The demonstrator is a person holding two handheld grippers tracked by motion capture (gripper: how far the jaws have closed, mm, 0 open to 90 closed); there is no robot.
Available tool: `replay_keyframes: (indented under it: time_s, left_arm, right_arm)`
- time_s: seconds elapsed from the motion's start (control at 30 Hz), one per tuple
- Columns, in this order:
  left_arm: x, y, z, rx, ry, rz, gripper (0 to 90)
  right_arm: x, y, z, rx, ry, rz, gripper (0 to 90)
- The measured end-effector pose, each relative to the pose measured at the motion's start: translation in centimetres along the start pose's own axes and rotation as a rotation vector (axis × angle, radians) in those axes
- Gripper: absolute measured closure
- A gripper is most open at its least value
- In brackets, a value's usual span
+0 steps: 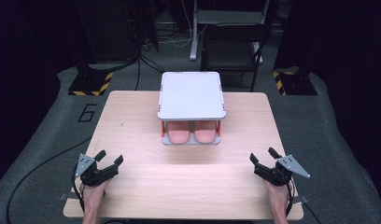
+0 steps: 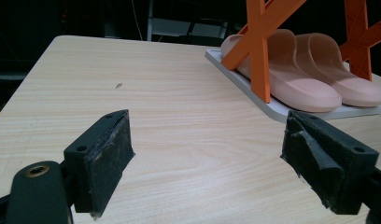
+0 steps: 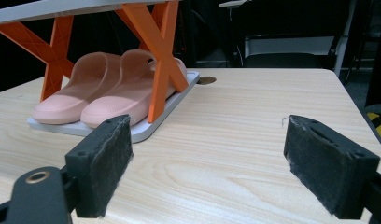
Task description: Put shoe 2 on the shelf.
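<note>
At the lower left of the high view our left gripper [image 1: 109, 158] rests low on the bench [image 1: 132, 116] with its fingers wide apart and nothing in them. In the middle of the frame the pink slippers [image 1: 192, 135] sit side by side on the bottom tray of the little rack [image 1: 192, 95], under its grey top and between its orange legs [image 2: 259, 51], well apart from both grippers. At the lower right our right gripper [image 1: 263, 156] has its fingers wide apart too, so we think the work has not begun and the reaching and picking up are all left to do.
</note>
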State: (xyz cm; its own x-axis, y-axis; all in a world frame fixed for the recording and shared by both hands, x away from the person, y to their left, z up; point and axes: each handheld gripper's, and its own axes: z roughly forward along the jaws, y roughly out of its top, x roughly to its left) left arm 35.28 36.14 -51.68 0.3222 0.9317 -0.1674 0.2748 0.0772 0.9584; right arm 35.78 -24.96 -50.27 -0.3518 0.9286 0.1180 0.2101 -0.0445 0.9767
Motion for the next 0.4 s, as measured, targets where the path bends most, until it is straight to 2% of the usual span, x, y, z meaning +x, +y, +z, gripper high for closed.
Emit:
replay_keyframes:
  time_s: [0.1,0.27,0.4]
  left_arm:
    - [0.04,-0.06,0.04,0.01,0.008,0.001,15.4]
    - [0.27,-0.31,0.23,0.074,0.051,0.019,15.0]
    - [0.29,-0.28,0.21,0.063,0.048,0.017,14.6]
  right_arm:
    - [0.1,0.0,0.03,0.003,-0.006,0.0,14.4]
    - [0.35,-0.22,0.46,0.045,-0.012,-0.019,13.6]
    - [0.49,-0.23,0.52,0.052,-0.013,-0.031,13.7]
